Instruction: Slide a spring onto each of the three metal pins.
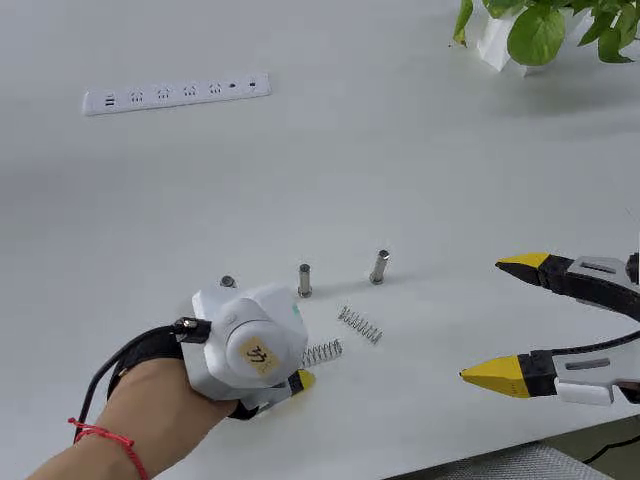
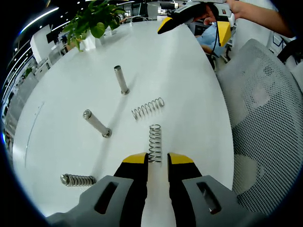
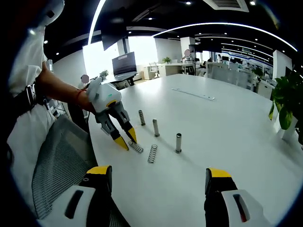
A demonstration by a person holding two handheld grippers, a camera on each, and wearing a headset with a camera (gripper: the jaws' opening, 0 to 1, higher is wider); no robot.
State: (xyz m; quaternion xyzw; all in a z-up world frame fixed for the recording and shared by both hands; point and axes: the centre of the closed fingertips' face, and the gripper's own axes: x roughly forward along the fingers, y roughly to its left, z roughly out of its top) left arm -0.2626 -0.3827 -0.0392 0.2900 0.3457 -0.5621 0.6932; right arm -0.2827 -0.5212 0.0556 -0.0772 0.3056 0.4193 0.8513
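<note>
Left gripper view: your left tongs (image 2: 159, 160) are barely parted around the near end of a spring (image 2: 155, 142) lying on the bench (image 2: 189, 85). Right gripper view: your right tongs (image 3: 161, 176) gape wide, empty. Head view: three pins (image 1: 304, 280) stand just beyond that spring.

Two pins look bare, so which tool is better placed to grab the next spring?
Left: the left tool straddles one end of a spring; the right tool hangs open, well off to the side.
</note>
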